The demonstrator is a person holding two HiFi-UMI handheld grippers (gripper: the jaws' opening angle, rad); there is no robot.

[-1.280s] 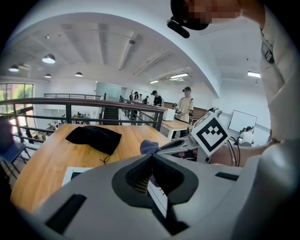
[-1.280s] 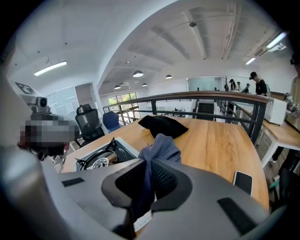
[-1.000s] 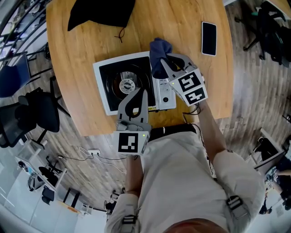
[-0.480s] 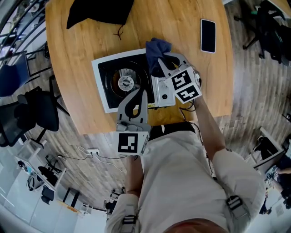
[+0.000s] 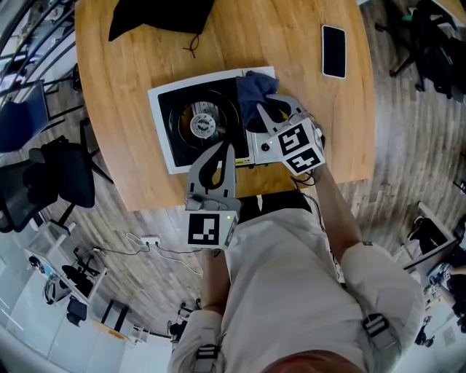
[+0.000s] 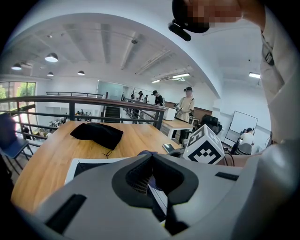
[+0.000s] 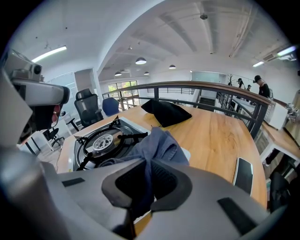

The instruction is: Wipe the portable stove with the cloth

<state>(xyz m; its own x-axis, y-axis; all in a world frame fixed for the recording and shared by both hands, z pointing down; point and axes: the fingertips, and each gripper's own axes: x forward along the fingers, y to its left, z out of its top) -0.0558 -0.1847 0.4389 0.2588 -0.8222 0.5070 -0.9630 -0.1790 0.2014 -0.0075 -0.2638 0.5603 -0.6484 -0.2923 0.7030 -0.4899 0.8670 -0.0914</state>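
Note:
The portable stove (image 5: 166, 124) is white-rimmed with a black top and a round burner, and lies on the wooden table (image 5: 306, 116). A dark blue cloth (image 5: 253, 93) is bunched on its right part, beside the burner. My right gripper (image 5: 268, 109) is shut on that cloth; in the right gripper view the cloth (image 7: 159, 145) hangs from the jaws (image 7: 147, 161) with the stove (image 7: 101, 140) to the left. My left gripper (image 5: 222, 148) hovers at the stove's near edge, shut and holding nothing. In the left gripper view its tips (image 6: 153, 155) meet above the stove (image 6: 93, 166).
A black pouch (image 5: 160, 18) lies at the table's far side, and a black phone (image 5: 333, 51) lies at the far right. Office chairs (image 5: 51, 182) stand to the left of the table. The table's near edge runs just below the stove.
My right gripper has drawn the cloth a little towards me, from over the stove's far edge onto its right part. The left gripper has stayed put.

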